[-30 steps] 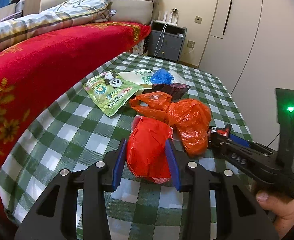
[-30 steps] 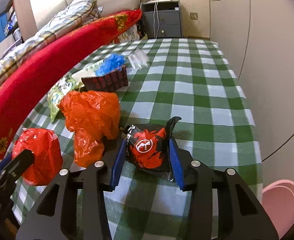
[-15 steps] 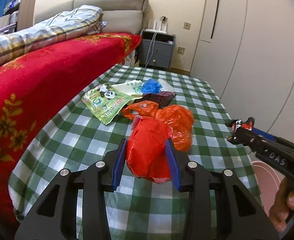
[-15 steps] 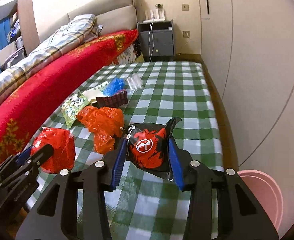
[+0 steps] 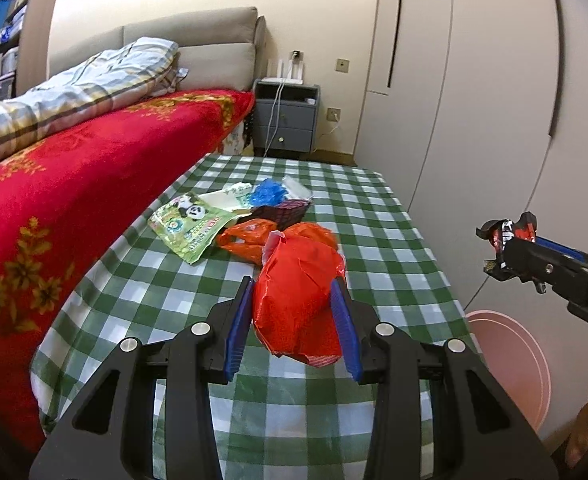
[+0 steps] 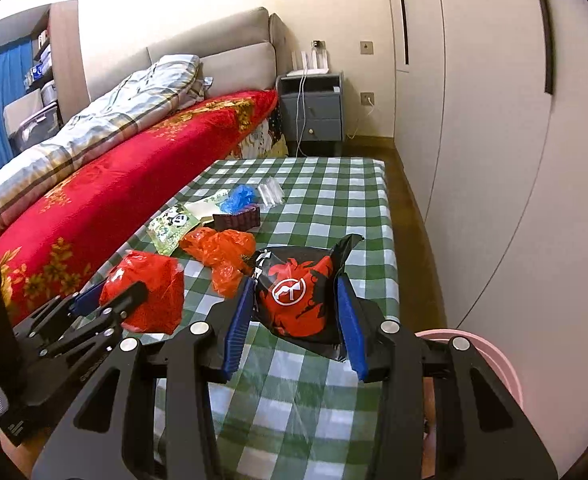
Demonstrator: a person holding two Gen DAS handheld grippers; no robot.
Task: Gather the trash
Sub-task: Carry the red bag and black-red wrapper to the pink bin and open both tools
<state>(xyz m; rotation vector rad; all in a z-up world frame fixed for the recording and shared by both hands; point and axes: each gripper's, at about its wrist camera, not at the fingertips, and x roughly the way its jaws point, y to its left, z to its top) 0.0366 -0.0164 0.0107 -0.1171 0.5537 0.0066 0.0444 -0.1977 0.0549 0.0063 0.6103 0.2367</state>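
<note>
Two grippers are each clamped on a piece of trash above a low table covered in a green-and-white checked cloth (image 5: 374, 264). The left gripper (image 5: 294, 316) has its blue pads part-way closed against the sides of a crumpled red plastic bag (image 5: 298, 296), which bulges between them clear of the cloth. The right gripper (image 6: 294, 312) grips a black-and-red foil snack packet with a white round logo (image 6: 298, 292) in the same way, jaws part-way closed and pressing its two sides. In the left wrist view that packet shows at the right edge, out past the table's edge and above a pink round plastic bin (image 5: 510, 364) that stands on the floor beside the table. Still lying on the cloth near the middle are a crumpled orange plastic bag (image 6: 222, 252), a flat green packet printed with a panda (image 5: 186, 224), a dark ridged plastic tray (image 6: 236, 220), a bunched blue plastic piece (image 6: 238, 196) and a clear plastic wrapper (image 6: 270, 192). A bed with a red flowered blanket (image 5: 74, 200) runs along the table's left side, and a grey bedside cabinet (image 5: 286, 120) stands against the far wall.
</note>
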